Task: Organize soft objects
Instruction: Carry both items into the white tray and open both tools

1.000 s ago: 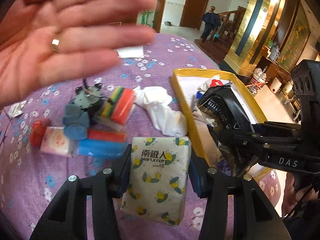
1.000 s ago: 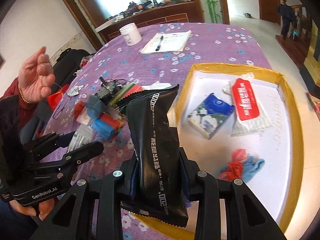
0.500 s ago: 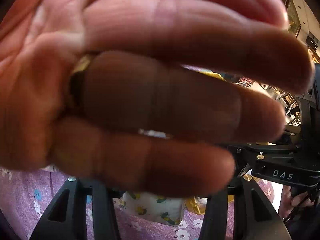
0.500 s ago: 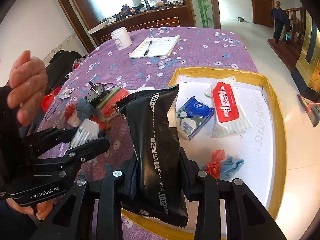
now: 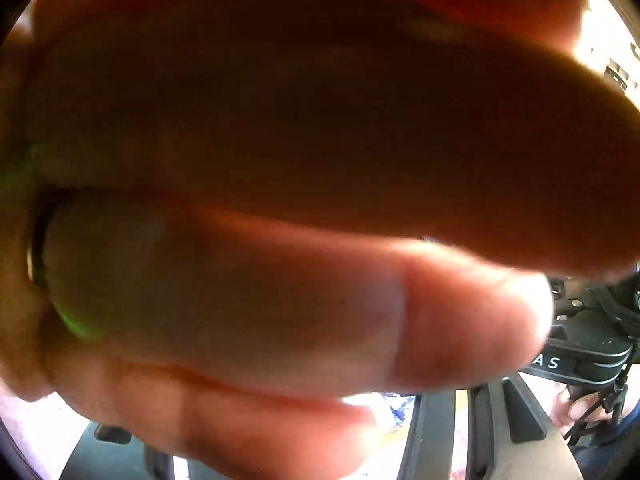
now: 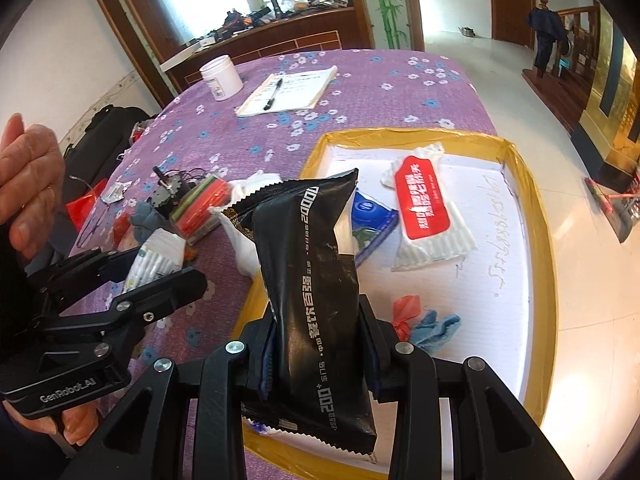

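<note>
Jaws of the right gripper (image 6: 318, 354) pinch a black packet (image 6: 316, 280), which stands nearly upright over the near-left rim of a yellow-edged tray (image 6: 540, 240) on a table (image 6: 360, 80) covered in purple flowered cloth. Jaws of the left gripper (image 6: 154, 258), seen at the left of the right wrist view, close on a white tissue pack (image 6: 154, 254) above the cloth, and a hand (image 6: 28, 184) is held up against that gripper's camera. From the left wrist view that hand (image 5: 300, 200) fills almost everything, dark and blurred, leaving only slivers of the gripper's fingers along the bottom edge.

Inside the tray lie a red-and-white wipes pack (image 6: 428, 212) toward the far side, a blue pack (image 6: 372, 220) just left of it and partly hidden behind the black packet, and a red and blue cloth bundle (image 6: 424, 320) near the right gripper. On the cloth left of the tray sit a white rag (image 6: 248, 216), a striped sponge (image 6: 200, 208) and a small jumble of other items. Farther back stand a white jar (image 6: 221, 78) and a notepad (image 6: 288, 90) with a pen (image 6: 273, 94) lying on it.
</note>
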`<state>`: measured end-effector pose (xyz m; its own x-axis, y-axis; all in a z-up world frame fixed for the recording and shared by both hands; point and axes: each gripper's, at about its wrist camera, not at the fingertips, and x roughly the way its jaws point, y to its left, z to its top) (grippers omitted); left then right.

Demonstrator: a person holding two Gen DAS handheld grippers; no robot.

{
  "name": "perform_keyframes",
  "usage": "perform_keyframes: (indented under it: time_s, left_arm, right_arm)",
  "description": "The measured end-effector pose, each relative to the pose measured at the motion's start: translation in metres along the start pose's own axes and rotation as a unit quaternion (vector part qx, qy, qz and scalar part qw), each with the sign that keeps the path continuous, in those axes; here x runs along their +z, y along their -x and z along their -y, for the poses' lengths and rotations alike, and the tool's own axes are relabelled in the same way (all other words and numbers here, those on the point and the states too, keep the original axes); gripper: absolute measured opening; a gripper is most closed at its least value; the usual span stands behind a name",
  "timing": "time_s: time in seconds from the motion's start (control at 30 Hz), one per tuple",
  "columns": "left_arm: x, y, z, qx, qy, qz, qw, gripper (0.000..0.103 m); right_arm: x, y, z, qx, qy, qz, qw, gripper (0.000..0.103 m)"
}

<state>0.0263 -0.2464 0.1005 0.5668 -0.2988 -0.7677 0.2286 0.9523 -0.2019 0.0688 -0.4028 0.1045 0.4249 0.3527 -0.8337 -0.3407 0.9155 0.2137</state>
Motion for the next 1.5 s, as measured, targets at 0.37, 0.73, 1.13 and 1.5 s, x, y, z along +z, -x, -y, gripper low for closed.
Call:
perform_keyframes:
  time_s: [0.37, 0.73, 1.13, 1.5]
  left_arm:
    - [0.000, -0.013, 0.028, -0.019, -0.020, -0.014, 0.9995, 0.049]
    - [-0.010, -0.046, 0.063, -0.044, -0.078, -0.059, 0.9942, 0.049]
    - [-0.008, -0.062, 0.071, -0.048, -0.078, -0.072, 0.9931, 0.071]
    - [-0.005, -0.041, 0.064, -0.056, -0.054, -0.056, 0.9954, 0.080]
  right_arm:
    - [-0.002, -0.002, 0.026, -0.024, -0.031, -0.003, 0.999, 0.037]
    - [-0.007, -0.007, 0.064, -0.047, -0.086, -0.013, 0.995, 0.037]
    - [-0.009, -0.011, 0.074, -0.051, -0.103, -0.015, 0.993, 0.039]
    - [0.001, -0.010, 0.070, -0.055, -0.102, -0.011, 0.993, 0.048]
